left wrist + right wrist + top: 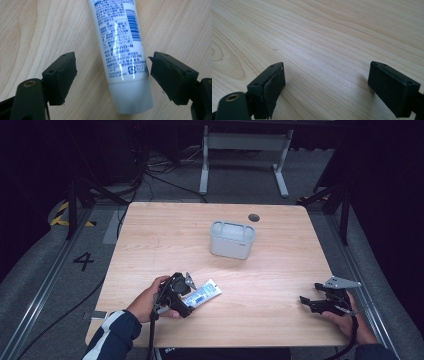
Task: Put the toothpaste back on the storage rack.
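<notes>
The tube (122, 57) lies flat on the surface (37, 30), cap end between the left gripper's (112, 80) fingers (62, 77), which stand apart, untouching. The right gripper (325, 85) rests at 4 o'clock, fingers wide.

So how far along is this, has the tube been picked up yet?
Not yet. The tube lies flat on the table, between the jaws of the left gripper, which stand open on either side, not pressing it. The right gripper is open over bare wood. Gripping and lifting are left, perhaps toward the grey container.
</notes>
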`<action>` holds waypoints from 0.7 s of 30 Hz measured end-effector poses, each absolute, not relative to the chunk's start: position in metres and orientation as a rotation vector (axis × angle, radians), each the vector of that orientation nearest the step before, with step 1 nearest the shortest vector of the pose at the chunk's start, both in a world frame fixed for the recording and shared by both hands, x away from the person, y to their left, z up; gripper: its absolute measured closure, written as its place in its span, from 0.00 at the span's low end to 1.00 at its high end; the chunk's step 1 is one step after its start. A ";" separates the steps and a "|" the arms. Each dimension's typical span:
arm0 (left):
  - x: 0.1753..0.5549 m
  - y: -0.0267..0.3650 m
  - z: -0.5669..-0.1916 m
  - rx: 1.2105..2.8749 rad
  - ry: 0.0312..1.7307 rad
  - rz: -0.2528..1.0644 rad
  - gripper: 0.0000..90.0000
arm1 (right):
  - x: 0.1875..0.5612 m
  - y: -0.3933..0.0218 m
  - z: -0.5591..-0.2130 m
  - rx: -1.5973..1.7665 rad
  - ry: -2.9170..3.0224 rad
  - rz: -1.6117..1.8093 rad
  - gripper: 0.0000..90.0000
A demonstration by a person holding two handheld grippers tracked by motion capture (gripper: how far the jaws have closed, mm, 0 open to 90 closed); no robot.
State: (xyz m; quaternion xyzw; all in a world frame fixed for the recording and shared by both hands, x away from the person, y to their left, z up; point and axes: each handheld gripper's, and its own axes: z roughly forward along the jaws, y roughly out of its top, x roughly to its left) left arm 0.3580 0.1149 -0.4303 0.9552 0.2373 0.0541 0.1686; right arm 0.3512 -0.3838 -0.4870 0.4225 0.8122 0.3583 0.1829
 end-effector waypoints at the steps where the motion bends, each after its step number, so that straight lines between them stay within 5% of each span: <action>1: 0.360 0.113 -0.431 2.727 0.669 0.154 0.24 | 0.351 -0.384 -0.487 1.192 2.291 1.011 0.16; 21: 0.382 0.081 -0.443 2.765 0.648 0.142 0.30 | 0.351 -0.384 -0.487 1.190 2.292 1.010 0.16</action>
